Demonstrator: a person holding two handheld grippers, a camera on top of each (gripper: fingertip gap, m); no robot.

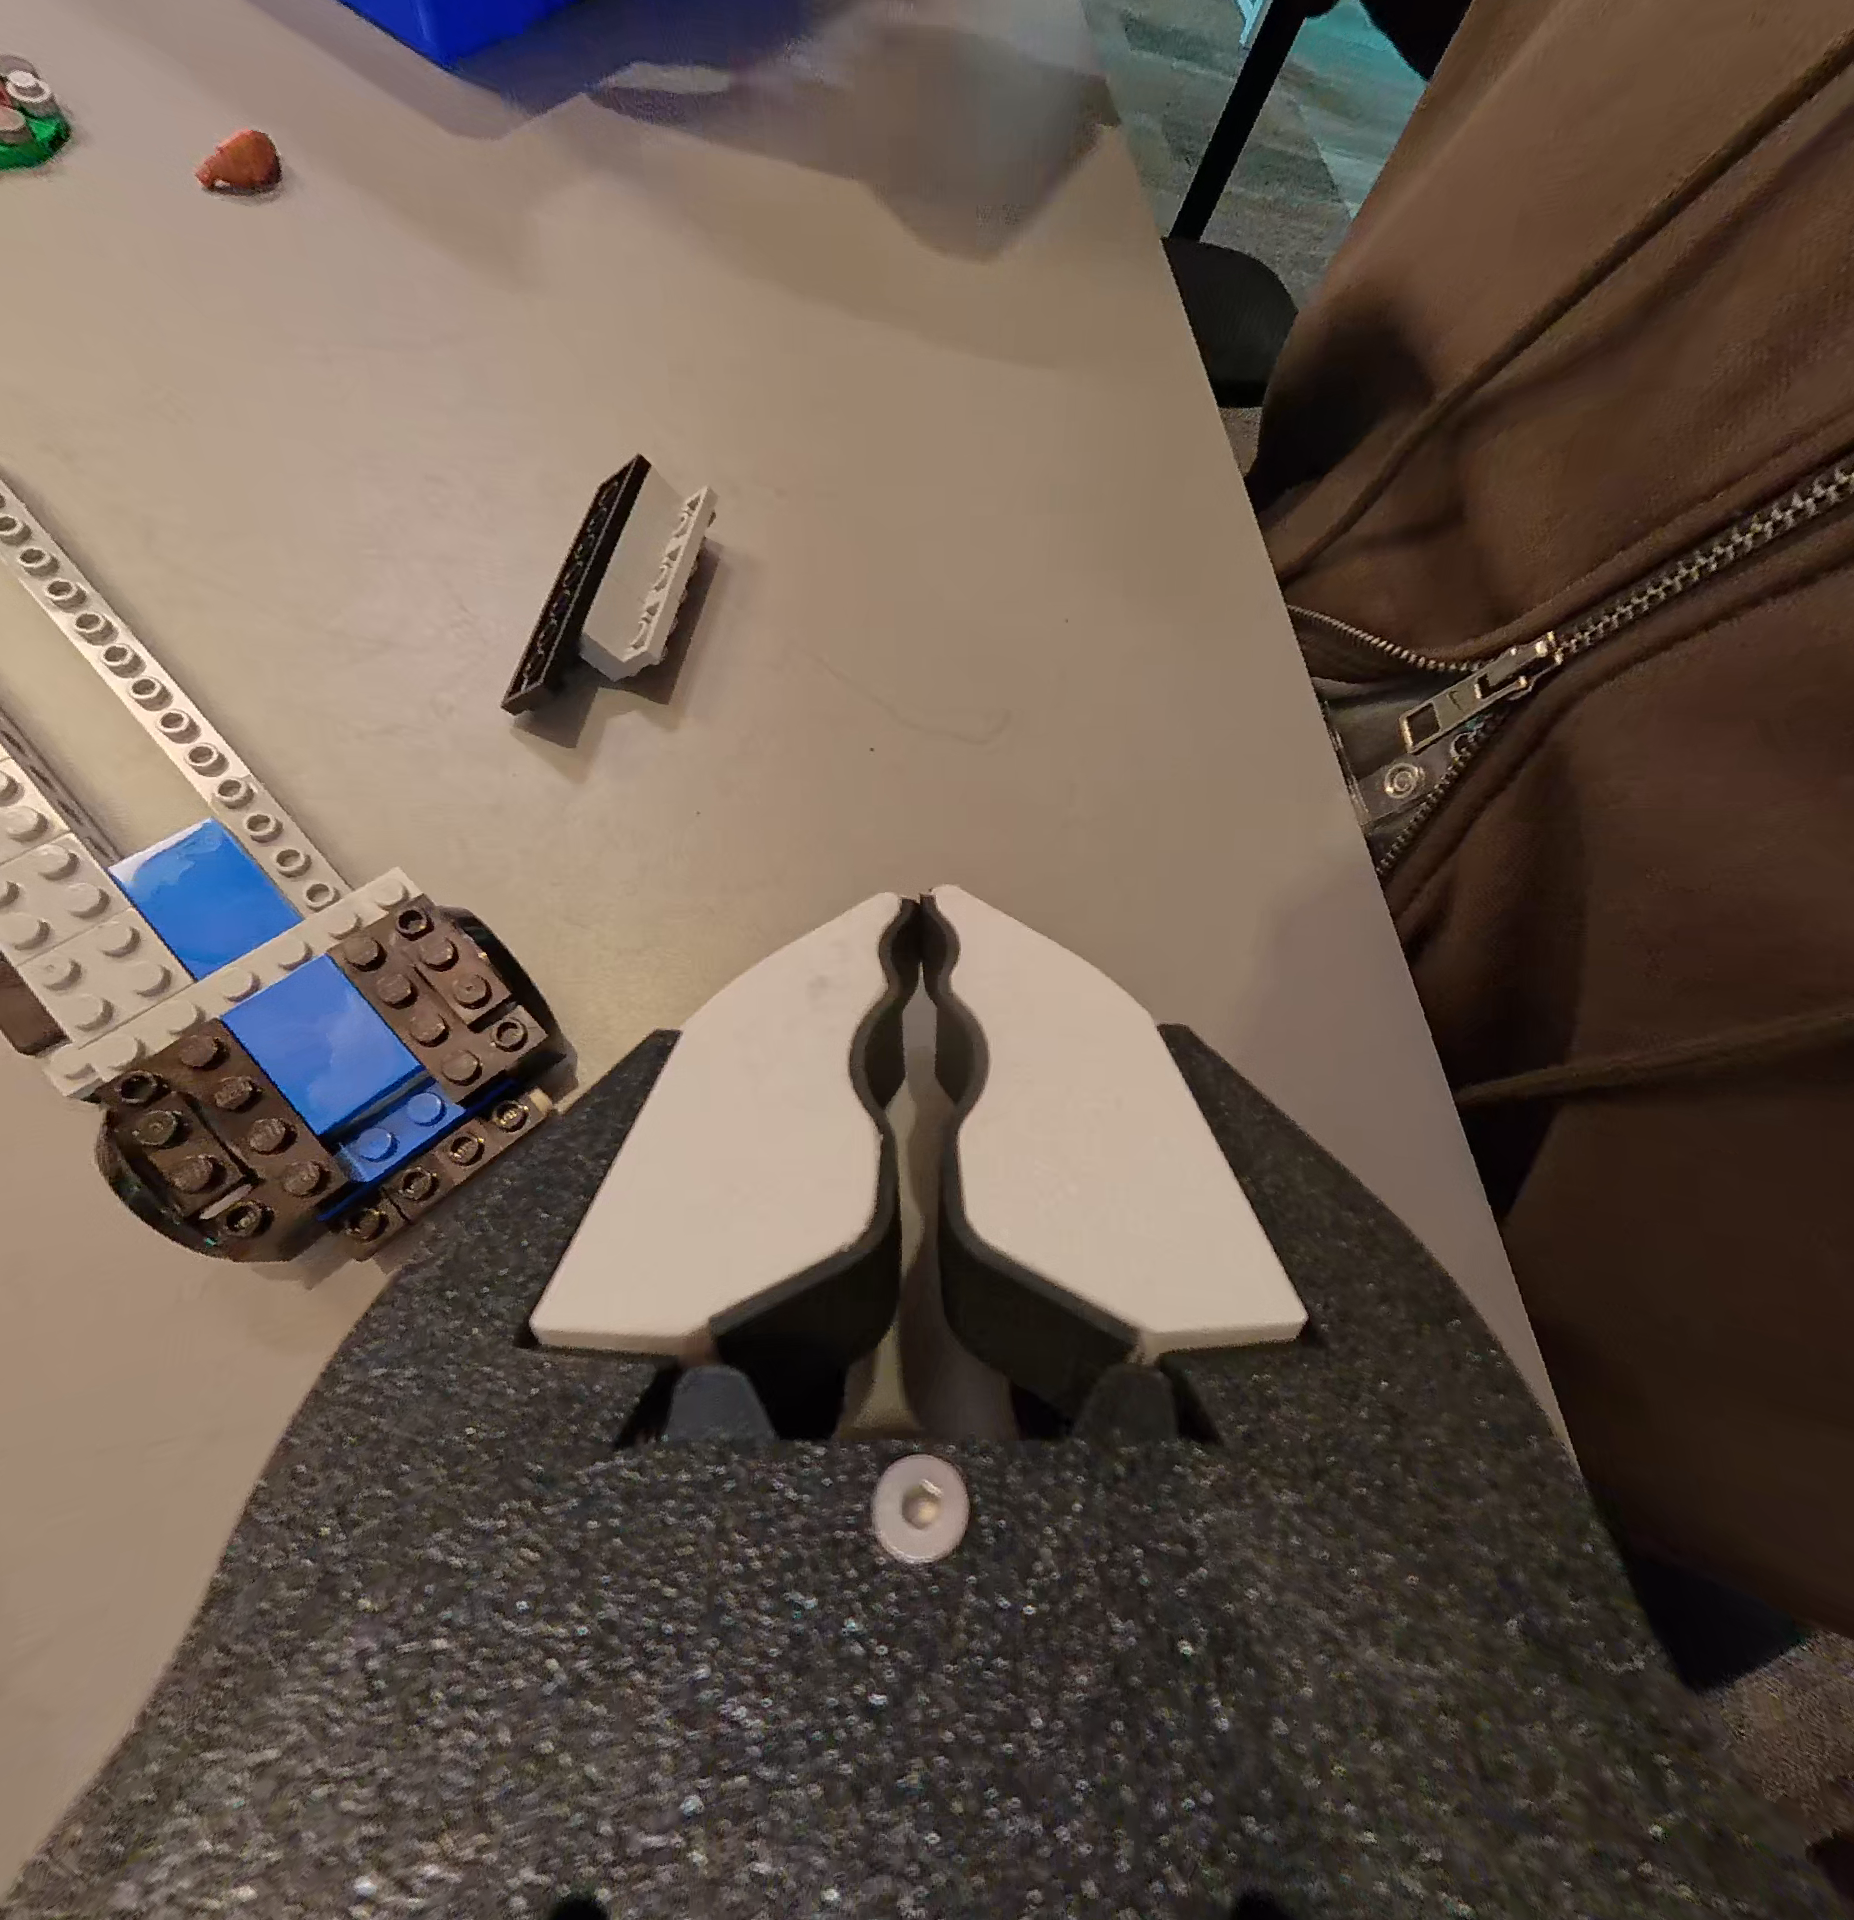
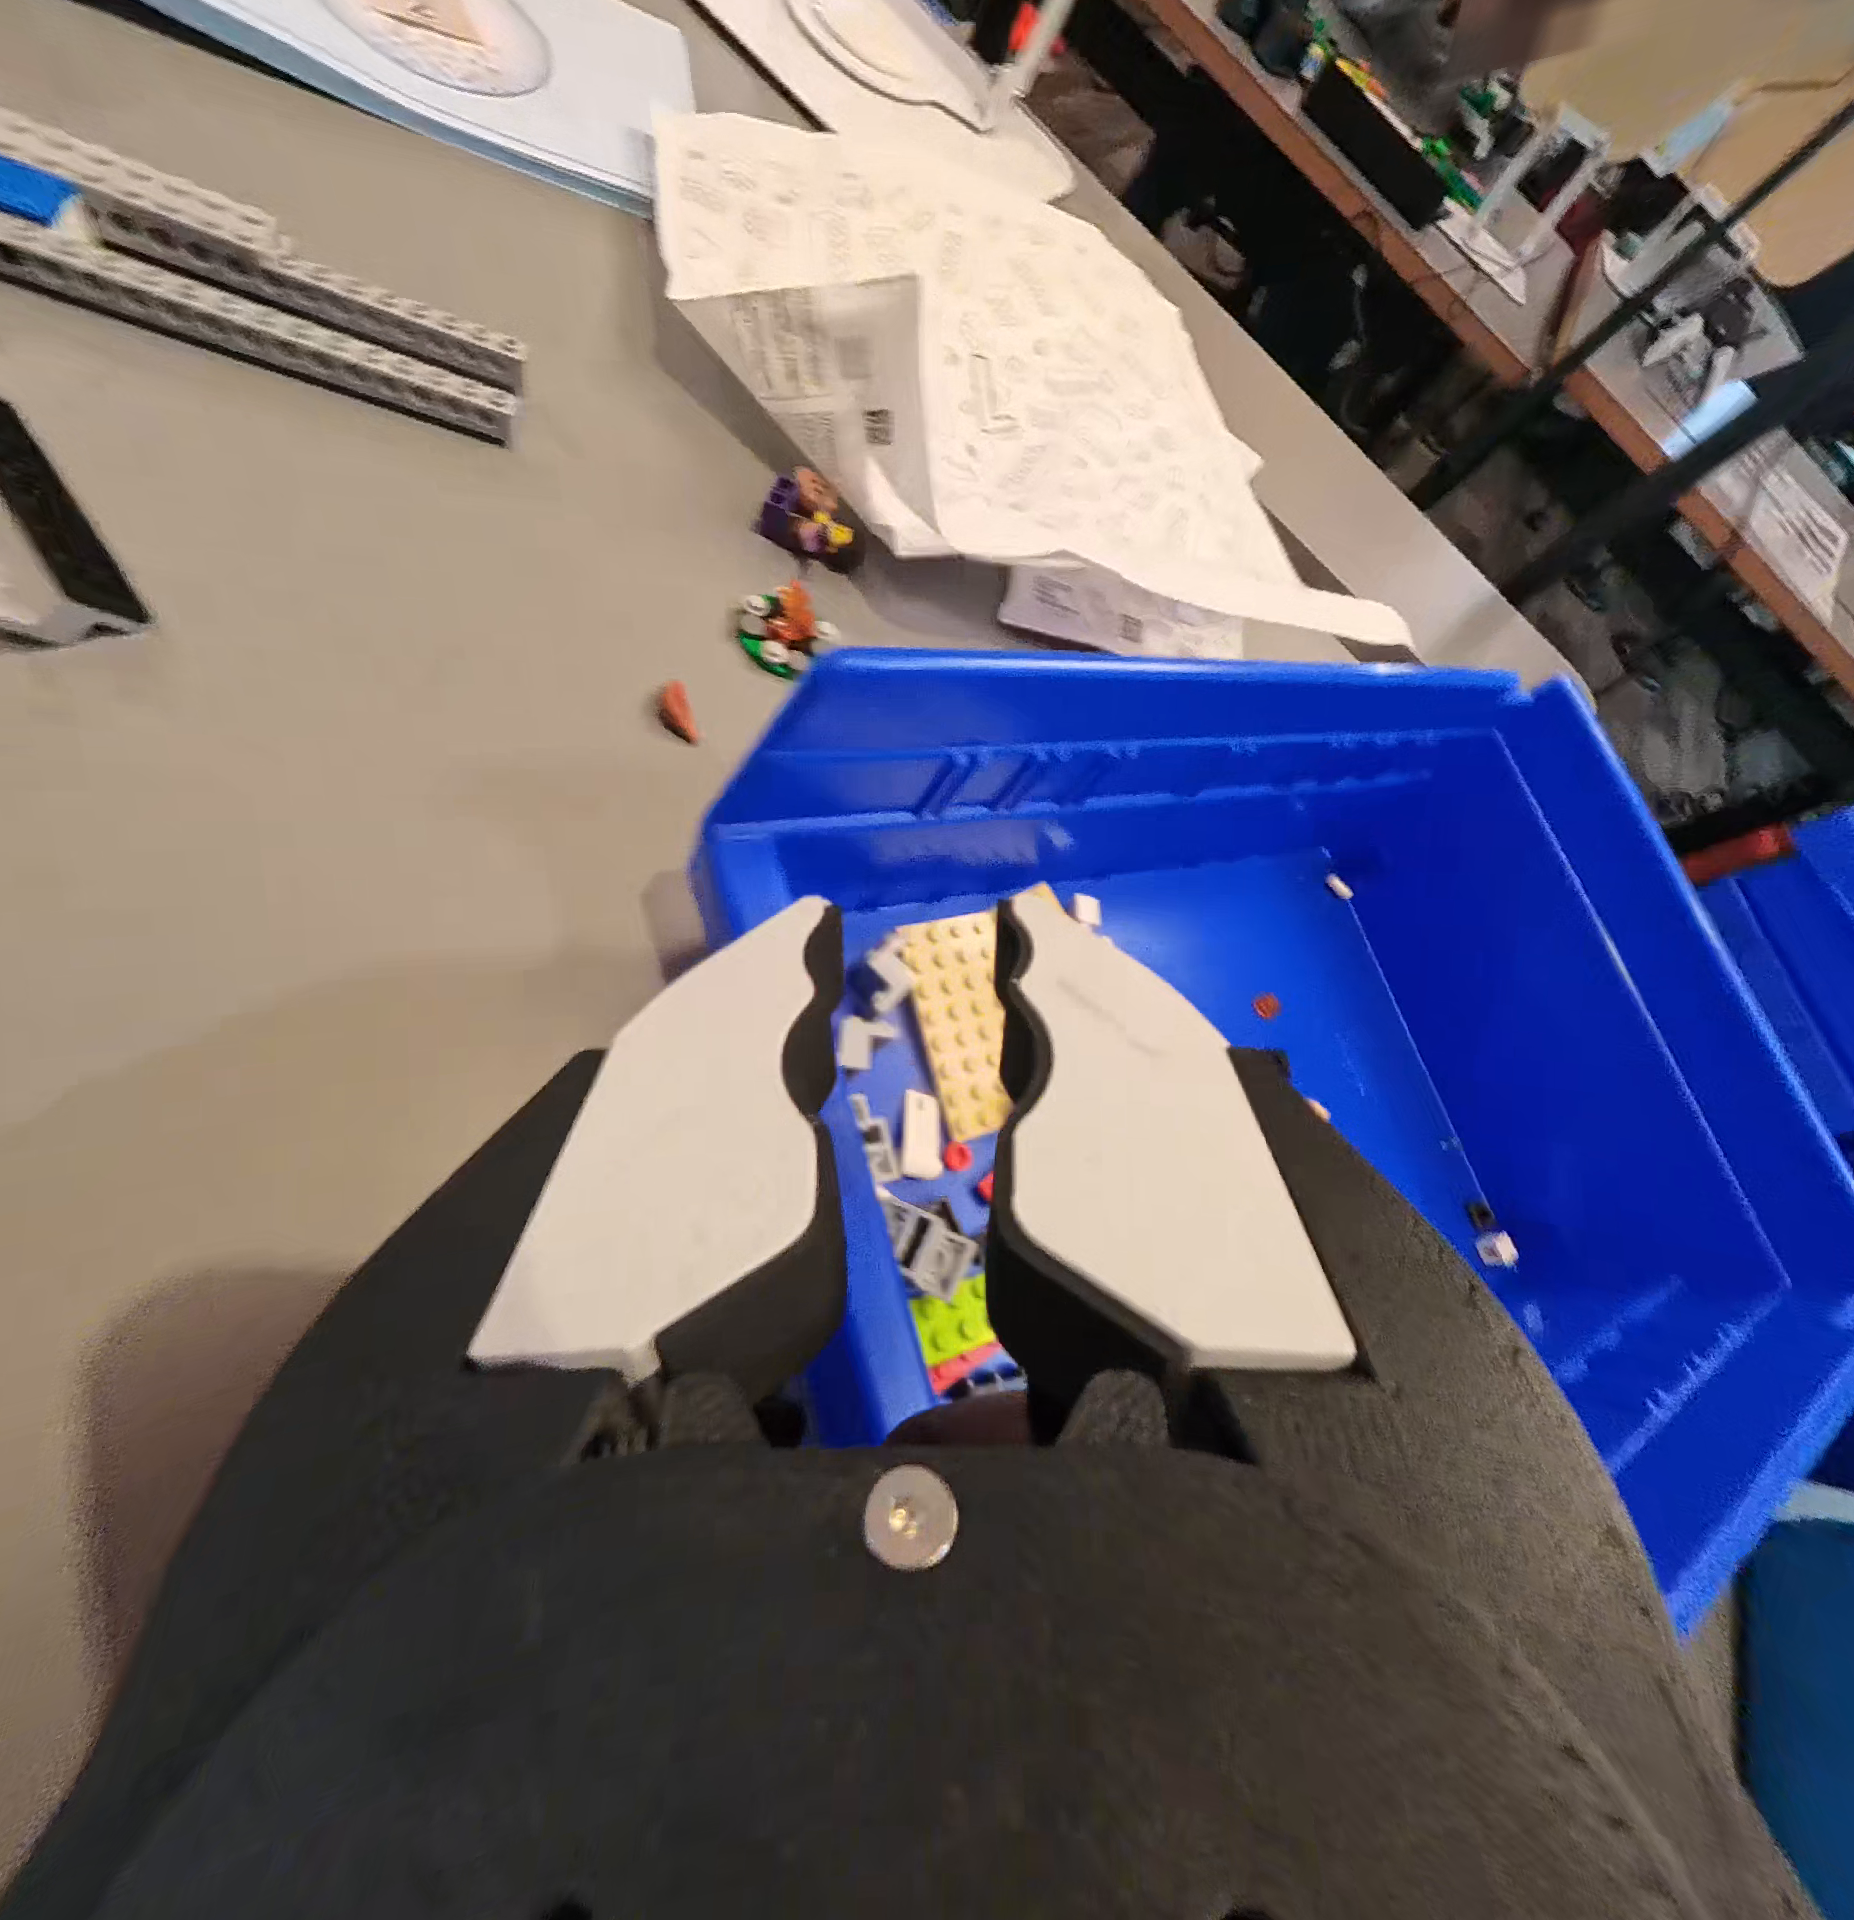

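My left gripper (image 1: 920, 900) is shut with its tips touching and nothing between them. It hovers over the grey table near its right edge. A grey, blue and black brick build (image 1: 310, 1049) lies to its left, and a small black and grey brick piece (image 1: 616, 587) lies ahead. My right gripper (image 2: 918, 914) is open and holds nothing. It hangs above the near left part of a blue bin (image 2: 1110, 675). Between its fingers I see a tan studded plate (image 2: 959, 1018), small grey and white pieces and a lime brick (image 2: 949, 1320) lying on the bin floor.
A person in a brown zipped jacket (image 1: 1629, 623) stands at the table's right edge. A long grey brick build (image 2: 279, 301), paper sheets (image 2: 1006, 364), a purple figure (image 2: 803, 514), a green-based piece (image 2: 783, 629) and a brown piece (image 2: 679, 712) lie on the table. Shelves stand behind. The gap from one gripper's tips to the other's is roughly 30 cm. My left tips are about 30 cm from the purple figure (image 2: 803, 514), my right tips only 20 cm.
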